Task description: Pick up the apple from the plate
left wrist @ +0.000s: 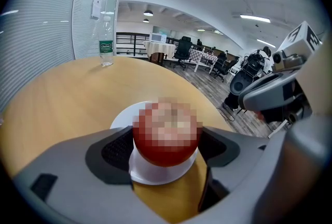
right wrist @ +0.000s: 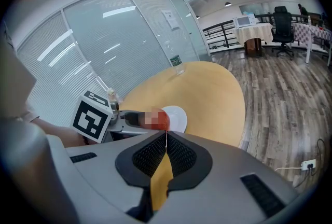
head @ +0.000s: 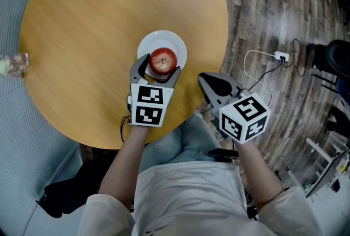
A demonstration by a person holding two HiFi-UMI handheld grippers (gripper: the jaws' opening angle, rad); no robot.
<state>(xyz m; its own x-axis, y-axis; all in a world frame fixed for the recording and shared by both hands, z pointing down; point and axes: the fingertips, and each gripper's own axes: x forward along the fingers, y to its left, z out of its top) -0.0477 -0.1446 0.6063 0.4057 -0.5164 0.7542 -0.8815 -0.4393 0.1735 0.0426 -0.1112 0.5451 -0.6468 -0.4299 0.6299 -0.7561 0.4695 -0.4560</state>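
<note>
The apple (head: 162, 60) was seen on the white plate (head: 178, 46), near the edge of the round wooden surface (head: 82, 38) closest to the person. The left gripper (head: 160, 68) was set around the fruit. In the left gripper view its fingers (left wrist: 116, 150) were closed against the apple's two sides, the dark pads touching the red skin at left and right. The plate's rim was visible beneath and behind the fruit. Whether the apple had left the plate could not be told.

The right gripper (head: 206, 81) was held apart from the plate, past the surface's edge, with its fingers (right wrist: 153, 155) pressed together on nothing.

The step in hand was judged to be the grasp itself, made but not yet proven by a lift. For the next move, a straight rise would be called for, with the squeeze kept firm enough that the round, smooth fruit is not rolled out, and the plate left undisturbed.
</note>
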